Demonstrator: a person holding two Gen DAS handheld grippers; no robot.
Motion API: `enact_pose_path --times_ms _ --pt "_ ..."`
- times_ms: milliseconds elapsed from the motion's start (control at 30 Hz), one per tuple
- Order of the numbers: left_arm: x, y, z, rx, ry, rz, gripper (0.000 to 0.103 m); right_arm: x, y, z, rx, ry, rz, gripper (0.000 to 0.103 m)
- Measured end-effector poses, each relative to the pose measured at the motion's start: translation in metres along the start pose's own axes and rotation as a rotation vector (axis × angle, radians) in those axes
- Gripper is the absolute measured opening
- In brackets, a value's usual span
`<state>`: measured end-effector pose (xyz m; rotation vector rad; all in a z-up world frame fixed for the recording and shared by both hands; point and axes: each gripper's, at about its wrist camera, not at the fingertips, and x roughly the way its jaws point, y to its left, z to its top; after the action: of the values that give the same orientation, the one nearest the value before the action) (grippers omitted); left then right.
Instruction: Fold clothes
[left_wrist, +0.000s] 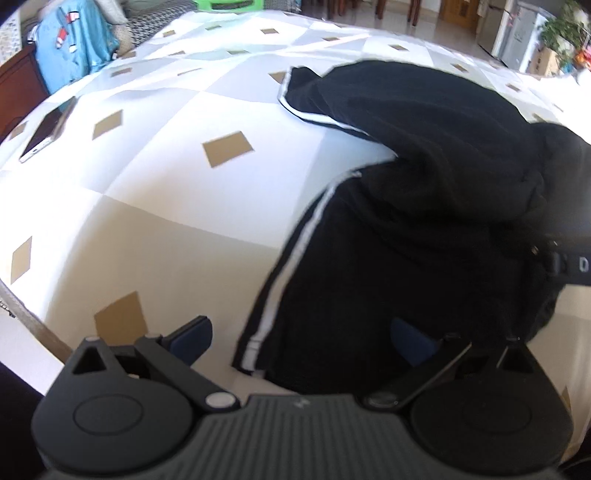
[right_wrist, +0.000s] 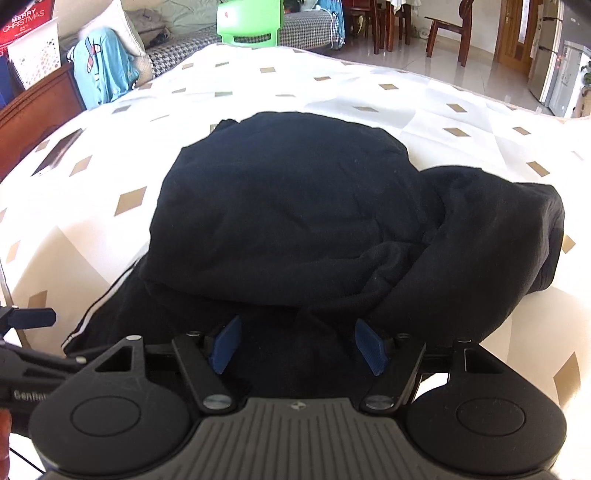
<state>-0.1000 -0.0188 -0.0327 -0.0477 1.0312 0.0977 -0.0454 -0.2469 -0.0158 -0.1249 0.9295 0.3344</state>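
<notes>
Two pairs of tongs hung over a black garment (right_wrist: 295, 206) that lay heaped on a desk covered with a white cloth (left_wrist: 155, 206) patterned with tan diamonds. The left tongs (left_wrist: 301, 341) stood wide open with nothing between their blue pads; the left pad (left_wrist: 192, 339) was over bare cloth and the right pad (left_wrist: 413, 343) over the dark fabric, with the garment's white-striped edge (left_wrist: 291, 258) running between and ahead of them. The right tongs (right_wrist: 297, 343) were also parted, less widely, their ribbed blue pads (right_wrist: 225, 343) standing on either side of a low fold of black fabric; whether either pad touched it could not be told. Ahead of the right tongs the garment rose in a rounded mound, with a looser bulge spilling off to their right. The left tongs showed at the left edge of the right wrist view, just beside the right tongs. Far ahead and to the left of the left tongs a phone (left_wrist: 44, 133) lay flat on the cloth, and beyond it a light blue garment (left_wrist: 74, 44) hung over furniture.
</notes>
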Motion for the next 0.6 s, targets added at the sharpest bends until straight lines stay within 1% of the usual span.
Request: enact_pose_path --times_ms 67,100,233,267,333,433,600 --pt "-0.004 0.011 0.004 -0.059 -0.030 0.023 0.103 -0.002 0.006 0.001 -0.026 -0.011 0.004 0.068" --pt "-0.004 0.015 0.006 -0.077 -0.034 0.027 0.103 -0.001 0.010 0.001 -0.040 -0.005 0.019 0.068" --pt "0.012 0.017 0.011 -0.094 0.015 0.048 0.103 0.006 0.029 -0.004 -0.098 0.040 0.098 0.068" --pt "0.014 0.017 0.011 -0.097 0.029 0.052 0.103 0.007 0.034 -0.005 -0.117 0.040 0.109 0.068" --pt "0.015 0.023 0.011 -0.110 0.045 0.052 0.103 0.006 0.047 -0.009 -0.170 0.029 0.161 0.068" --pt "0.014 0.026 0.011 -0.130 0.037 0.057 0.103 0.010 0.065 -0.014 -0.225 0.028 0.225 0.068" --pt "0.017 0.033 0.015 -0.173 0.024 0.080 0.103 0.017 0.083 -0.026 -0.271 0.062 0.271 0.069"
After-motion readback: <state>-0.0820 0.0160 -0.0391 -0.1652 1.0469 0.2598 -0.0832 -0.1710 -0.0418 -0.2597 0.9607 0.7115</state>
